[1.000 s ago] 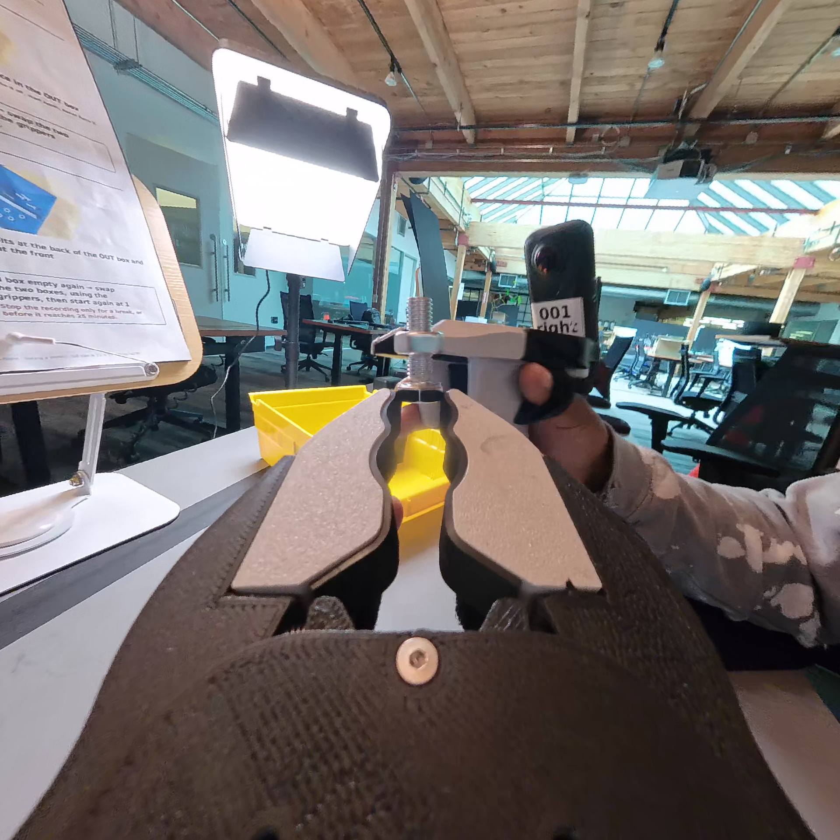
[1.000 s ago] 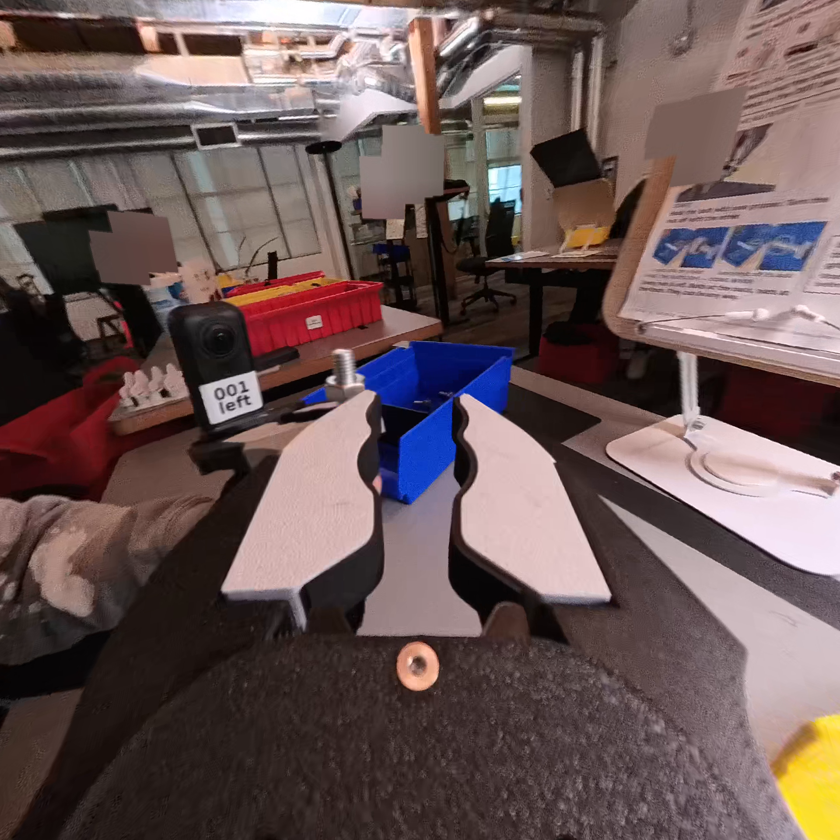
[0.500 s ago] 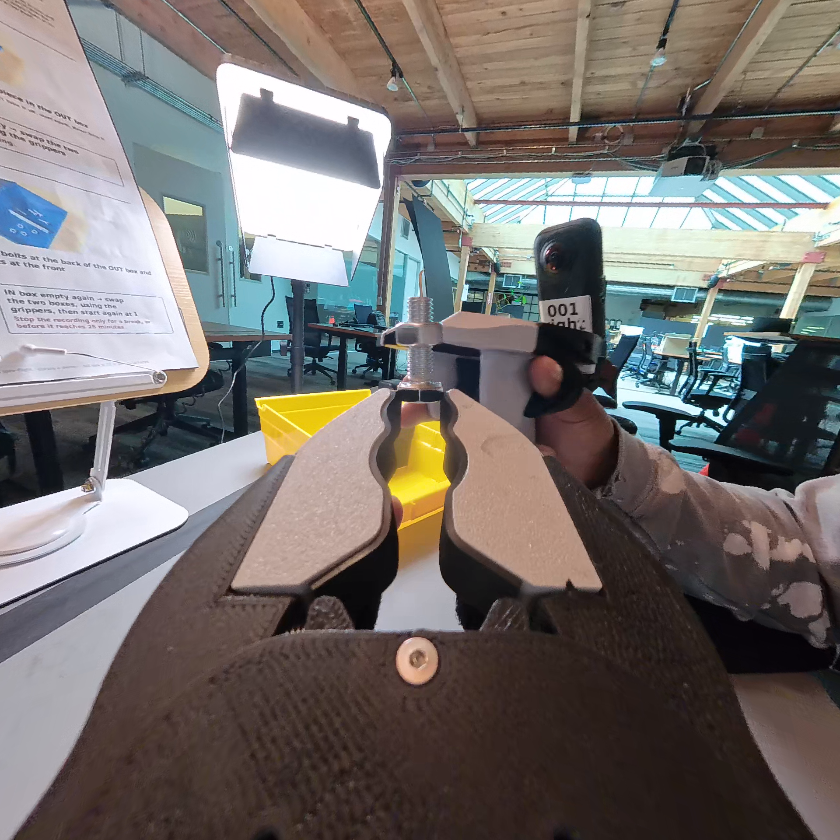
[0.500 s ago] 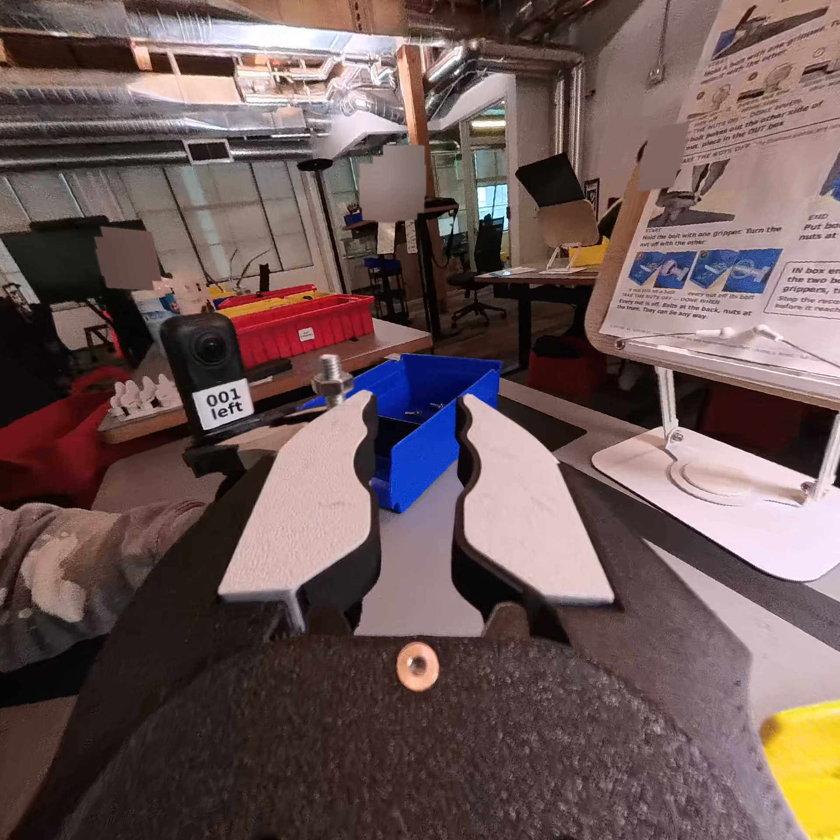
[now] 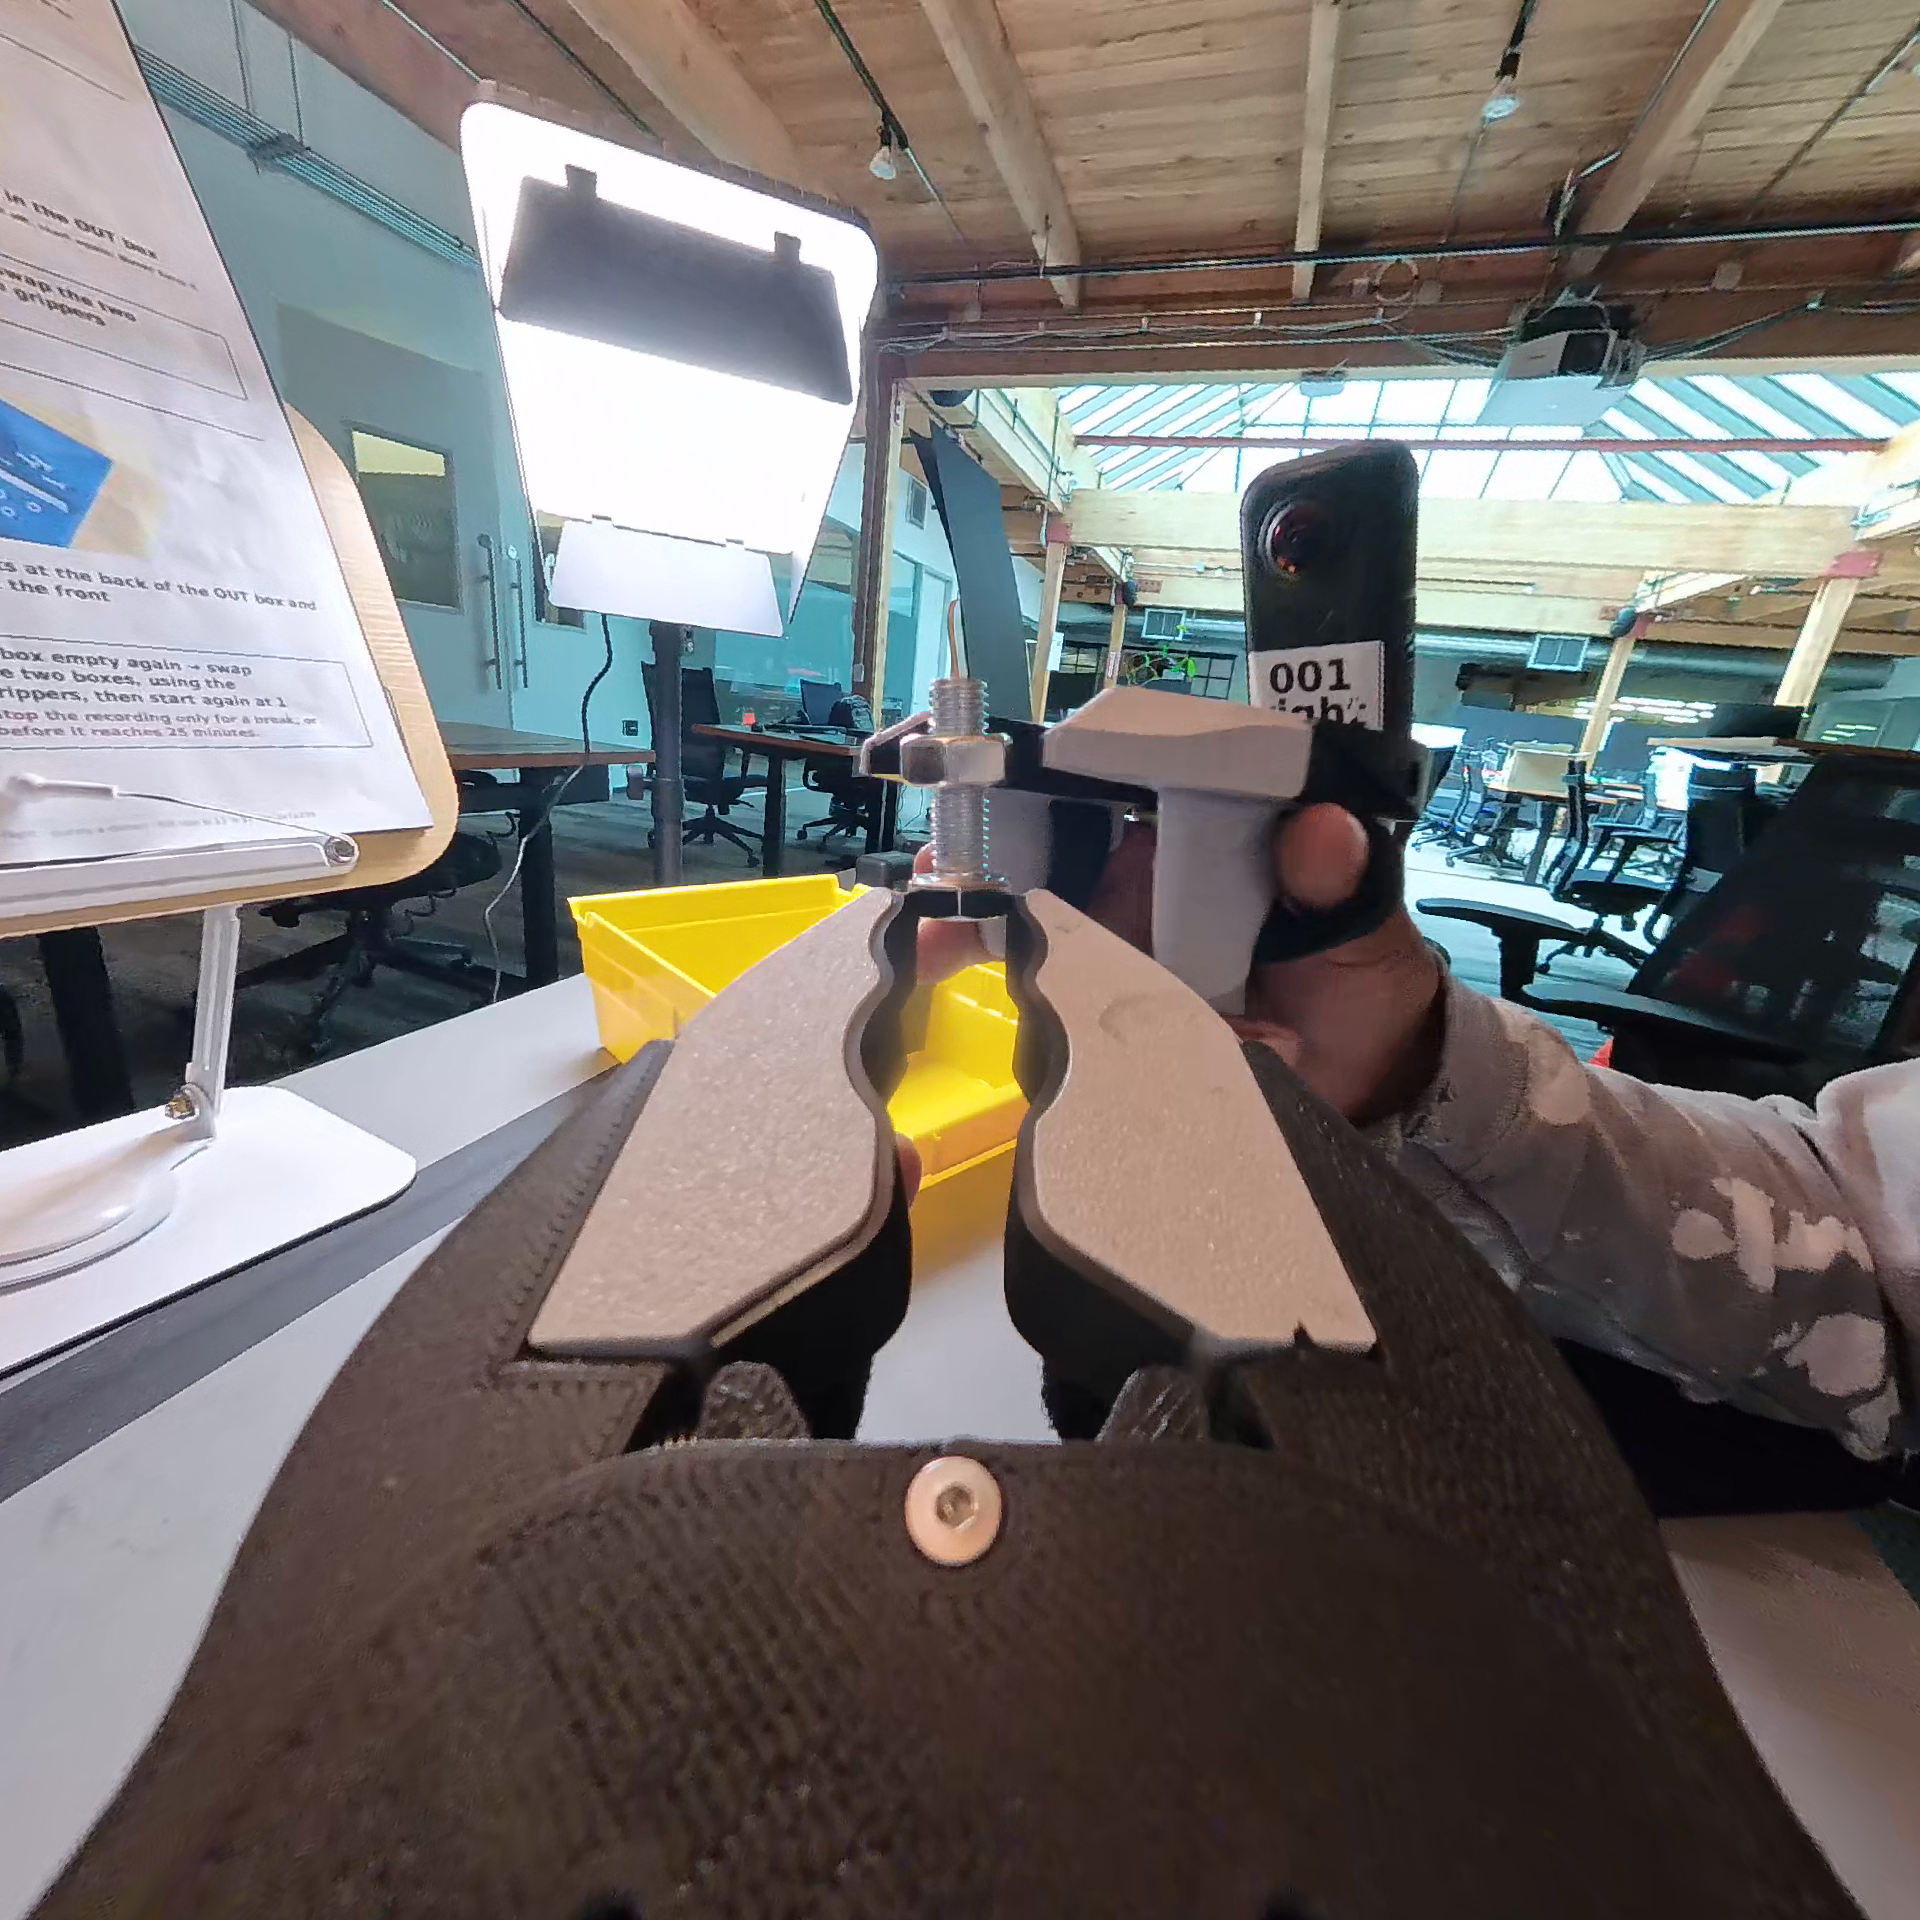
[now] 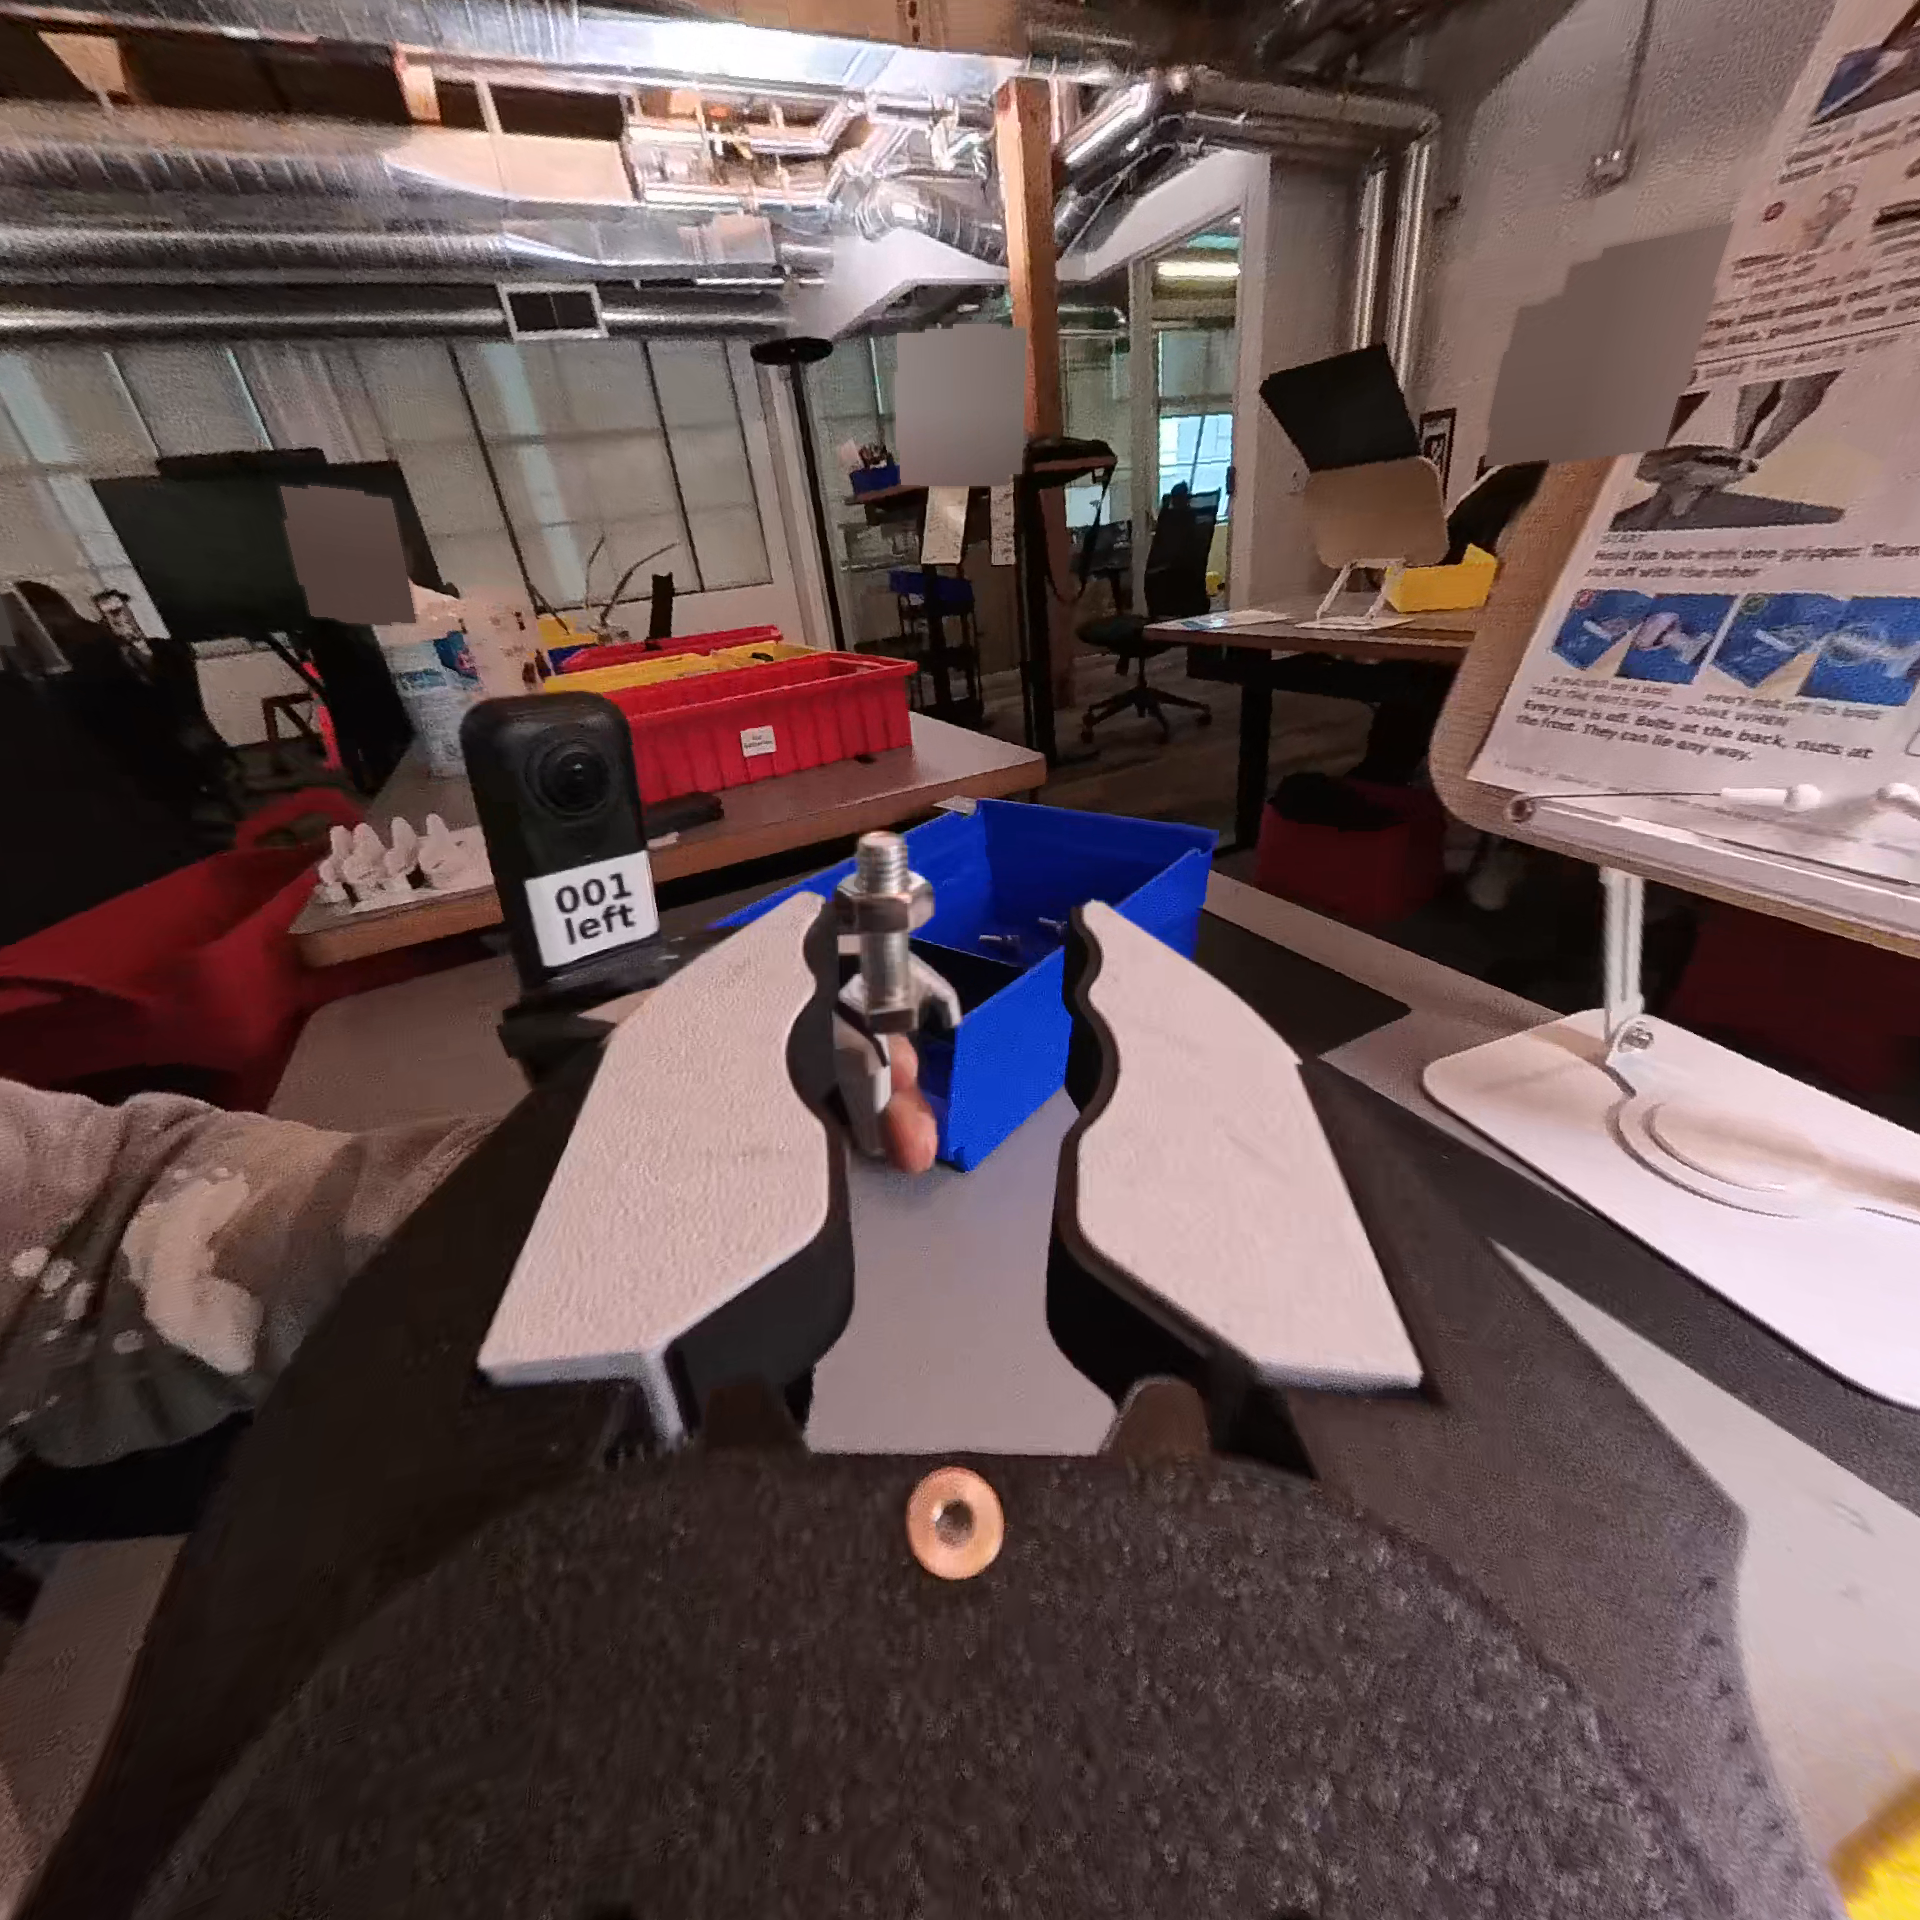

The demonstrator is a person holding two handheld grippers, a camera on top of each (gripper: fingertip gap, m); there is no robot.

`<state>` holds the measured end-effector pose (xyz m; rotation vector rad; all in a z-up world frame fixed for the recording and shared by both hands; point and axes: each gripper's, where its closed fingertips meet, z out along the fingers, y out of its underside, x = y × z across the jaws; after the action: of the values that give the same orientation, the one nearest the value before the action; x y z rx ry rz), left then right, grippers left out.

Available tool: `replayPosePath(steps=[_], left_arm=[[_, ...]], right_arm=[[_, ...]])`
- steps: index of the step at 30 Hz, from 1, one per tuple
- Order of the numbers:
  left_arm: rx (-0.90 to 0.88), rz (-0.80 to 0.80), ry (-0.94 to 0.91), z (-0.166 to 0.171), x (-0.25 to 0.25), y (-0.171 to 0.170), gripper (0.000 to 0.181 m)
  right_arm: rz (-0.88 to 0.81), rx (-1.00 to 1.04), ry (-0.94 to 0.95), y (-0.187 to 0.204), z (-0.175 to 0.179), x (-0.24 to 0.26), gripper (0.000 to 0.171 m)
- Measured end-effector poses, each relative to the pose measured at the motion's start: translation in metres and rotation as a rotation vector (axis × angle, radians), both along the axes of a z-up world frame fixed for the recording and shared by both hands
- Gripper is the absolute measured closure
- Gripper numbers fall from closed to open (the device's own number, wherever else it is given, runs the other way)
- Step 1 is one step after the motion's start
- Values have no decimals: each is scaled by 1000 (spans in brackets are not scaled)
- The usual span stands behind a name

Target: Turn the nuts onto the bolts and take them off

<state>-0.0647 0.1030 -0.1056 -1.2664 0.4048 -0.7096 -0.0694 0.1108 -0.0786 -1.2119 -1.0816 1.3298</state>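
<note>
Standing upright, threaded tip upward, our silvery steel bolt (image 5: 957,790) carries a hex nut (image 5: 953,762); left gripper (image 5: 958,914) clamps its head, right gripper (image 6: 940,925) gapes around it.

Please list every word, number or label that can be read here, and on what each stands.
I do not copy writing; these things bear it.
White label on black camera, left wrist view: short, clear.
White label on black camera, right wrist view: short, clear.
Instruction sheet on stand: many printed lines.
Small label on red bin: too small.
</note>
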Motion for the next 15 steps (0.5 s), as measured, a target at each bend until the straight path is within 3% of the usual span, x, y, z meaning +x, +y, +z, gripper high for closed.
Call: replayPosePath(steps=[3, 5, 6, 11, 15], left_arm=[[4, 1, 3, 1, 2, -1, 164], [12, -12, -21, 4, -1, -3, 164], [15, -4, -14, 5, -2, -3, 164], [8, 4, 0, 1, 0, -1, 164], [12, -2, -15, 3, 0, -2, 164]], right_arm=[[-4, 4, -5, 0, -1, -3, 129], [-75, -52, 5, 19, -1, 6, 148], [-105, -67, 26, 28, 0, 11, 149], [0, -12, 1, 0, 3, 2, 129], [4, -41, 3, 4, -1, 0, 133]])
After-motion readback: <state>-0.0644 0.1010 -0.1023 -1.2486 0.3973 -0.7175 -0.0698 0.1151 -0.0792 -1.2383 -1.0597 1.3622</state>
